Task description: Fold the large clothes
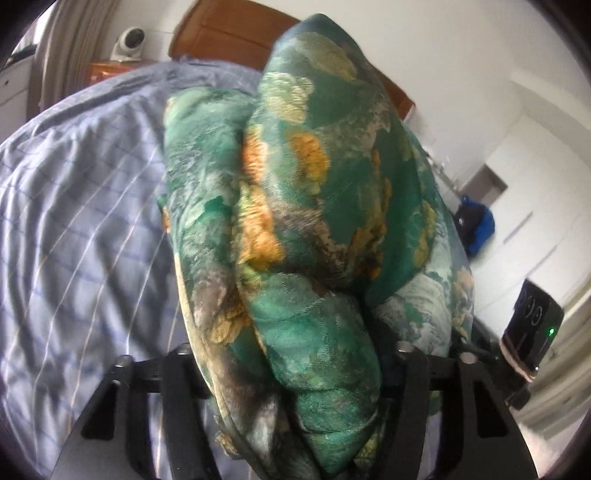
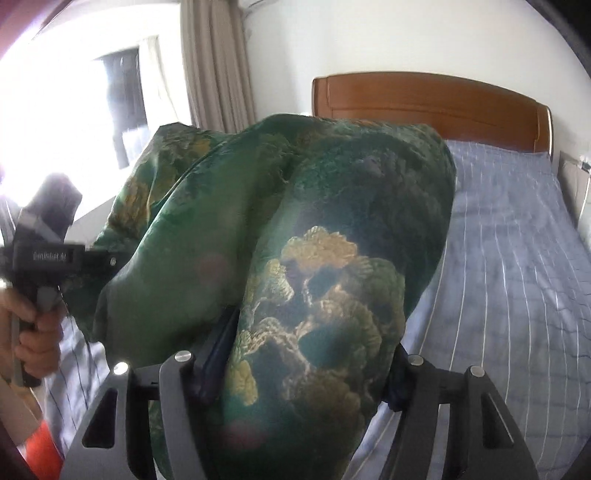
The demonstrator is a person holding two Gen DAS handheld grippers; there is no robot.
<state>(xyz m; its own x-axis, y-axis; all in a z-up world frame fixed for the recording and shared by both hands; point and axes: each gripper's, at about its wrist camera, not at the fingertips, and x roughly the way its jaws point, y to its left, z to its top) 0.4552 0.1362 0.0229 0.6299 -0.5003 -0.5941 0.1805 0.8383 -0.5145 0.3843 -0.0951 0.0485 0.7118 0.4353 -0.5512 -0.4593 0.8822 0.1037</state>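
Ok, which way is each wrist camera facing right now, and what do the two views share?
Left wrist: sits on the left gripper, facing along its fingers across the bed toward the headboard; the green floral quilt is bunched between its fingers, and the right gripper's body shows at the right edge.
Right wrist: sits on the right gripper, facing the headboard and window; quilt between its fingers, the person's left hand at the left edge.
Shared: quilt, bed, headboard.

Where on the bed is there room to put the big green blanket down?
Bare striped sheet lies between the green quilt and the wooden headboard, and more sheet lies on the quilt's other side. The spot beside the left gripper is crowded.
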